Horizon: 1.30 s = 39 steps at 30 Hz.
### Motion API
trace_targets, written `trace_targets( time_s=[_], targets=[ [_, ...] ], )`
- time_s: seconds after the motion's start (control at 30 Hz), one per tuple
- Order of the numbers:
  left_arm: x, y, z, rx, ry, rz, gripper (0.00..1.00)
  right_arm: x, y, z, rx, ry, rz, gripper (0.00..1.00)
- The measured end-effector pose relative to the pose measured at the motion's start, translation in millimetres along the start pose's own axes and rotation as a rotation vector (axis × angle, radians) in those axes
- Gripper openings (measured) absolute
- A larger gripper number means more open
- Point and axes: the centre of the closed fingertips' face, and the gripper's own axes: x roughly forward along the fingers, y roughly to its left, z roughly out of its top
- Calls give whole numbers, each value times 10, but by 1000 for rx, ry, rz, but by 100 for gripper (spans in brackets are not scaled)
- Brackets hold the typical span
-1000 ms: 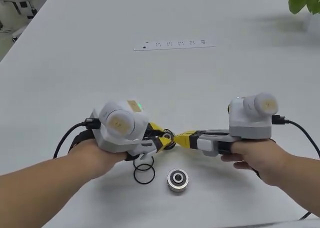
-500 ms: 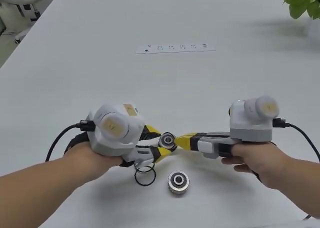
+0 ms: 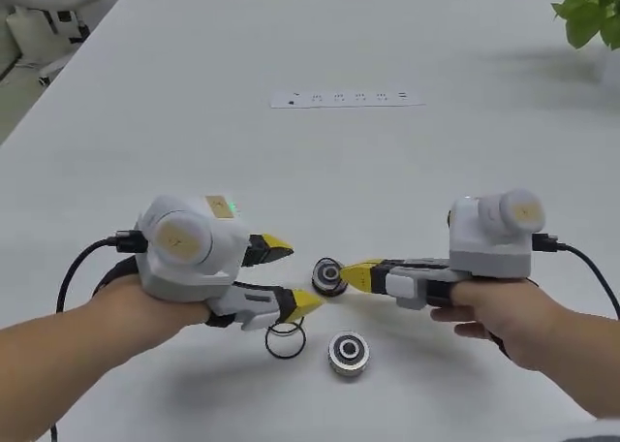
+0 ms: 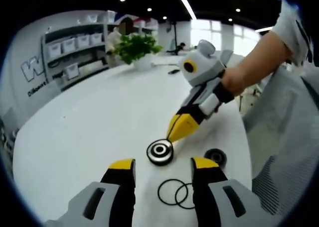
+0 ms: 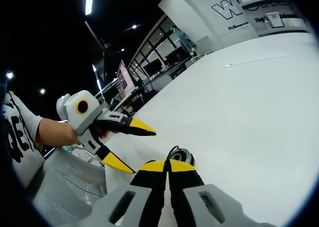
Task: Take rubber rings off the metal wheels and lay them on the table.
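While your right gripper (image 3: 347, 271), jaws pressed together, steadies metal wheel (image 3: 328, 275) on table (image 3: 291, 171), your left gripper (image 3: 301, 275) gapes wide, empty, ready for its rubber ring (image 4: 150, 156); two freed rings (image 3: 284, 337) lie nearby.

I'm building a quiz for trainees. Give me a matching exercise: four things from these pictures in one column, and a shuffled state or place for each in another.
1. left gripper
2. right gripper
3. two black rubber rings
4. white power strip

a. far across the white table
b. jaws shut
c. jaws open
d. flat on the table, overlapping

Pairs: 1-c, 2-b, 3-d, 4-a
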Motion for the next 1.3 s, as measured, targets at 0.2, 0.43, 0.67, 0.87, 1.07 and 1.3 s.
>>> trace_targets(
  time_s=[0.2, 0.43, 0.67, 0.87, 1.07, 1.3],
  targets=[
    [-100, -6, 41, -14, -22, 4, 52, 0, 25, 26, 3, -7, 4, 0],
    [-182, -8, 48, -24, -39, 8, 58, -10, 61, 48, 3, -11, 12, 0],
    [-256, -11, -11, -39, -41, 13, 62, -27, 118, 79, 11, -20, 26, 0],
    [-345, -50, -36, -42, -40, 8, 66, -35, 168, 76, 10, -18, 37, 0],
    [-439, -89, 6, -48, -58, 11, 70, -36, 236, 101, 10, -21, 57, 0],
    [-498, -145, -46, -45, -48, 10, 73, -10, 350, 120, 7, -20, 81, 0]
  ],
)
